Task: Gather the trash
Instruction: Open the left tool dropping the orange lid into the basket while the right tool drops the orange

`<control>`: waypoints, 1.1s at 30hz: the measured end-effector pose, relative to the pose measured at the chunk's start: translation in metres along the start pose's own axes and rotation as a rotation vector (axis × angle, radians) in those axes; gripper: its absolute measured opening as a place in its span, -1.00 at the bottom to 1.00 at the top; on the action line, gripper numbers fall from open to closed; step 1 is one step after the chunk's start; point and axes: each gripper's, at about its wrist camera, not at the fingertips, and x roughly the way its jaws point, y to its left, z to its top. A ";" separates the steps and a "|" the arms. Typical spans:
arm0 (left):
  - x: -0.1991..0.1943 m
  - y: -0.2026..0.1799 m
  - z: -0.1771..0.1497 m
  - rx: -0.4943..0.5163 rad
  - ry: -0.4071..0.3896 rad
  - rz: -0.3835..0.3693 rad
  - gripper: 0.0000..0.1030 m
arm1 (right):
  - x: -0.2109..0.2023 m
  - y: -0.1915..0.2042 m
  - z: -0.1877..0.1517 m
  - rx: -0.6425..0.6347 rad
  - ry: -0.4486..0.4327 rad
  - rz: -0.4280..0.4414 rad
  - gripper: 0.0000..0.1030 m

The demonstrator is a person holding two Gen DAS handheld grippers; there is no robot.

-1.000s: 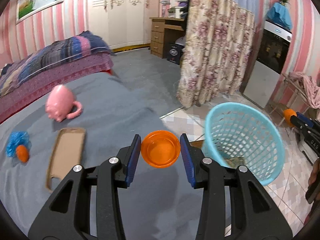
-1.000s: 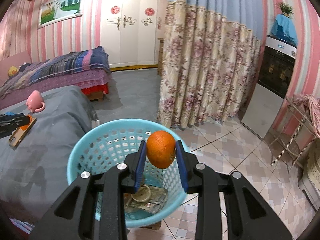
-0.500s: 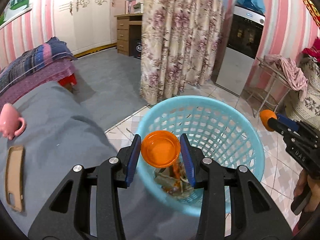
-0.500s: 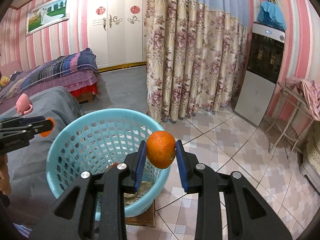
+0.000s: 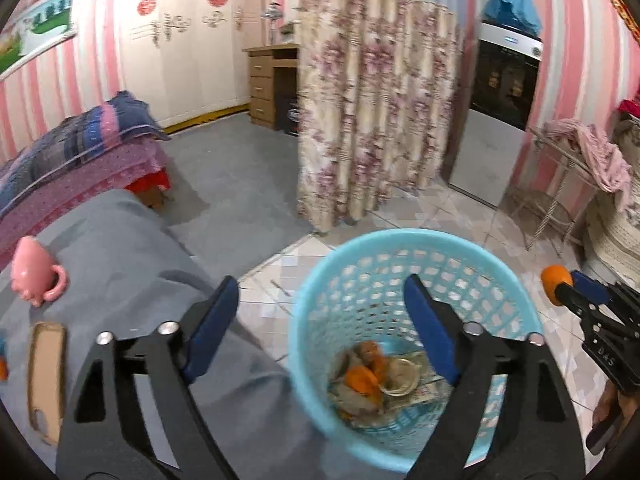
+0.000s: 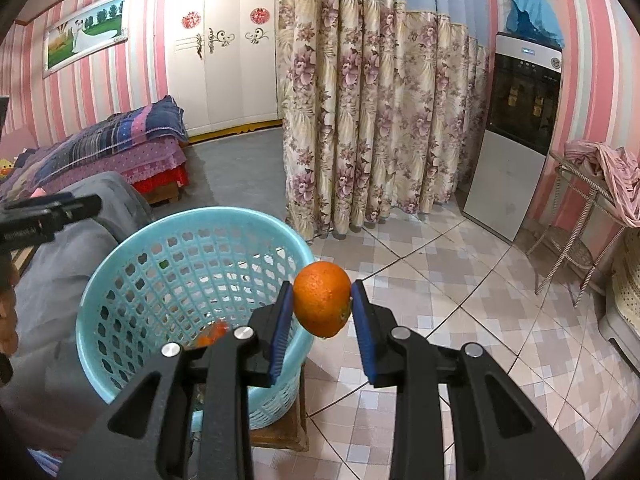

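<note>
My left gripper (image 5: 320, 292) hangs over the light blue mesh basket (image 5: 416, 236), its jaws opening wide with nothing between them. An orange plastic cup (image 5: 360, 380) lies in the basket's bottom among paper scraps and a round lid. My right gripper (image 6: 322, 300) is shut on an orange (image 6: 322, 304), held just past the basket's (image 6: 192, 216) right rim, above the tiled floor. In the left wrist view that orange (image 5: 554, 278) shows at the far right, beyond the rim. In the right wrist view the left gripper (image 6: 80, 204) pokes in at the left.
A pink mug (image 5: 34, 276) and a tan phone case (image 5: 46, 364) lie on the grey-covered bed (image 5: 120, 248) left of the basket. The basket stands on a low wooden stool (image 6: 288, 428). A floral curtain (image 6: 360, 120), a water dispenser (image 6: 516, 140) and a wire rack (image 6: 580, 220) stand behind.
My left gripper swung from over the bed to over the basket, then opened; the orange cup dropped into the basket. The right gripper shifted right of the basket, still holding the orange.
</note>
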 end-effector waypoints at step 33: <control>-0.070 0.144 -0.049 -0.173 -0.014 0.150 0.89 | 0.014 0.109 0.020 -0.069 -0.008 -0.009 0.89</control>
